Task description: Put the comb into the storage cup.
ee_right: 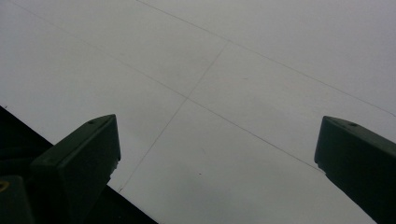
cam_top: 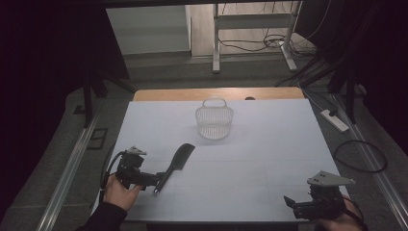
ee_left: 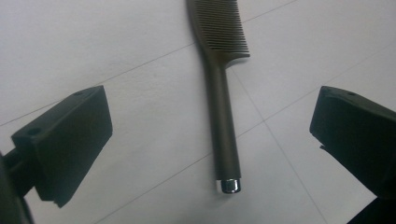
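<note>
A dark comb lies flat on the white table, teeth end toward the far side and its metal-tipped handle pointing at me. My left gripper sits at the handle's near end, held in a hand at the near left. In the left gripper view my left gripper stands open, and the handle lies between the jaws with clear space on both sides. My right gripper rests at the near right corner. In the right gripper view my right gripper is open over bare table.
A clear mesh basket with a handle stands upright at the far middle of the table. The table's near edge runs just beside my right gripper. A power strip and cables lie on the floor to the right.
</note>
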### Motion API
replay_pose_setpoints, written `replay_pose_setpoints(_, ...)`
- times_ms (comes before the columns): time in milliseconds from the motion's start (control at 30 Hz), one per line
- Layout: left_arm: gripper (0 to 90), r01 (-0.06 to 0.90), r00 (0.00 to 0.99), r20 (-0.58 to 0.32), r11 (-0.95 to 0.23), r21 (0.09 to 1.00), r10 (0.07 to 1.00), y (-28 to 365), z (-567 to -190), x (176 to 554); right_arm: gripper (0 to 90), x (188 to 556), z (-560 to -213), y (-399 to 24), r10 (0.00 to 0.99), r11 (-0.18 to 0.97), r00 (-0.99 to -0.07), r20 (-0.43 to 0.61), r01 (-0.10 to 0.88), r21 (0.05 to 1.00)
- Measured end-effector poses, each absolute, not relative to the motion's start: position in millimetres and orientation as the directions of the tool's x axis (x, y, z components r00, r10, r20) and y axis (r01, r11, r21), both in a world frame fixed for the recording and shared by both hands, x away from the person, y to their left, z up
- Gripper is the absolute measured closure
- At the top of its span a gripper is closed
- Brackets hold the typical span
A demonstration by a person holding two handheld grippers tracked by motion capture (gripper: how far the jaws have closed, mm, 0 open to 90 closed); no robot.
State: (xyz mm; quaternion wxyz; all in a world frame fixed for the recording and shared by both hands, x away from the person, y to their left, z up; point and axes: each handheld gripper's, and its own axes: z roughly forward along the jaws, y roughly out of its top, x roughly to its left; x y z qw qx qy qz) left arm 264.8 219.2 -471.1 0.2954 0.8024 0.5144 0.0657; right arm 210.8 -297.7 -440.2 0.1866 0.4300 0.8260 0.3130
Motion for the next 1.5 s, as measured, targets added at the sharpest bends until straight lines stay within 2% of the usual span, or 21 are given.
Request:
replay_pose_setpoints(267,0.0,0.763,0.505,-0.219,-0.313,0.565,0.835,209,-468,268,0.7,211,-440,-297,0.828,0.435,-0.559,-0.04,0.596,0.675)
replay_pose_setpoints(667,0.0,0.76,0.522,-0.195,-0.349,0.548,0.83,199,-473,276,0.6,211,-441,-297,0.827,0.438,-0.56,-0.042,0.598,0.671)
replay_pose_setpoints(1100,0.0,0.768,0.527,-0.15,-0.394,0.504,0.836,186,-482,290,0.4,212,-441,-297,0.827,0.439,-0.56,-0.039,0.601,0.668)
replay_pose_setpoints(1500,0.0,0.807,0.513,-0.125,-0.427,0.409,0.849,180,-502,299,0.4,212,-441,-297,0.828,0.439,-0.56,-0.039,0.603,0.666)
